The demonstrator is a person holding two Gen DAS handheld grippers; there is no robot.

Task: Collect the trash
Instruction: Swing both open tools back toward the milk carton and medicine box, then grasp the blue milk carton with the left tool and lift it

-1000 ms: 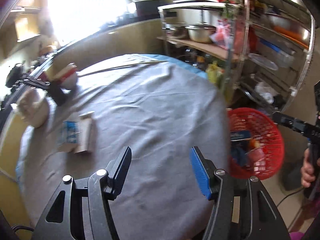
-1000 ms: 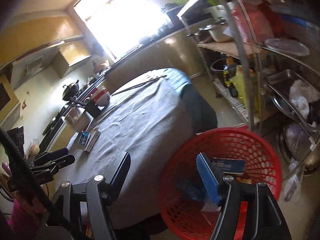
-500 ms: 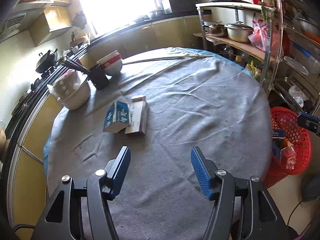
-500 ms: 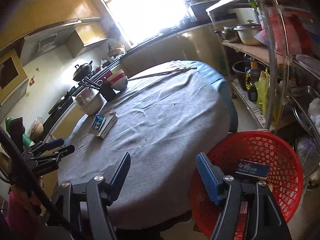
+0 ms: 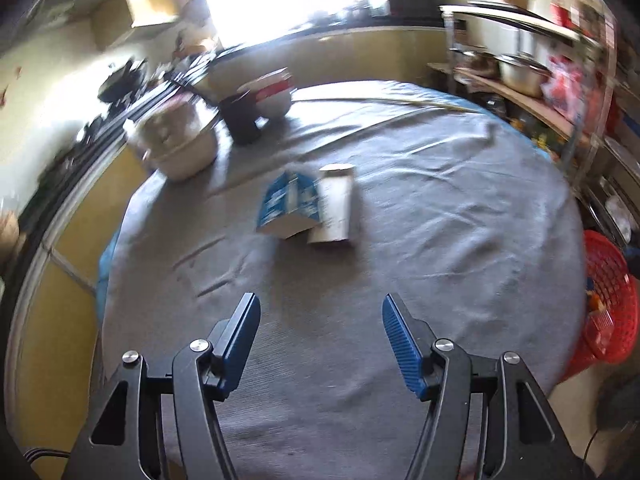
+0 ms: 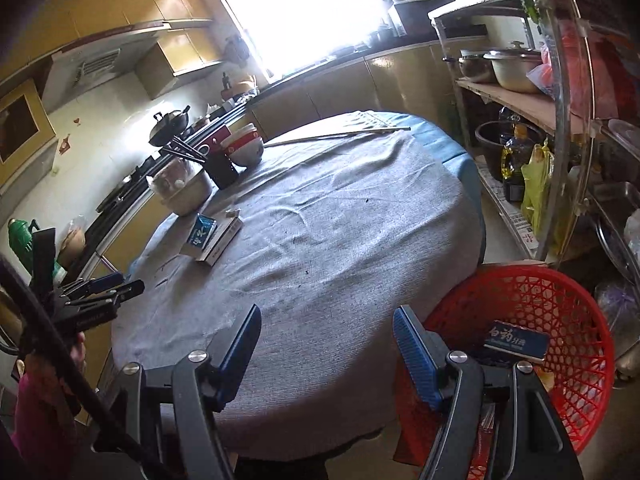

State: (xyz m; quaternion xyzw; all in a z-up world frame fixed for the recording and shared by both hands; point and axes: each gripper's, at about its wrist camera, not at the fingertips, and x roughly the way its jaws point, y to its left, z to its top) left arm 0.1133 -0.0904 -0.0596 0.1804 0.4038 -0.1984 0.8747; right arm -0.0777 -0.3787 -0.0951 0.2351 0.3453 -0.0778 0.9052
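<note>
Blue box (image 5: pixel 289 203): beside white box (image 5: pixel 335 205) on bench (image 5: pixel 440 240)
Left fingers (image 5: pixel 240 332): spread, empty
Right fingers (image 6: pixel 416 354): spread, empty, by basket (image 6: pixel 576 364)

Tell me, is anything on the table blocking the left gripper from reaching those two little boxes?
Nothing visible does. The left gripper is open, and only bare grey tablecloth lies between it and the blue box and white box. The bowls stand farther back.

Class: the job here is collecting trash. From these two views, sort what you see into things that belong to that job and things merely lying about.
Belongs to the job:
- blue carton
- white box beside it
- red basket, already holding a dark box
- left gripper, open

Lying about:
- stacked bowls
- covered pot
- black cup of chopsticks
</note>
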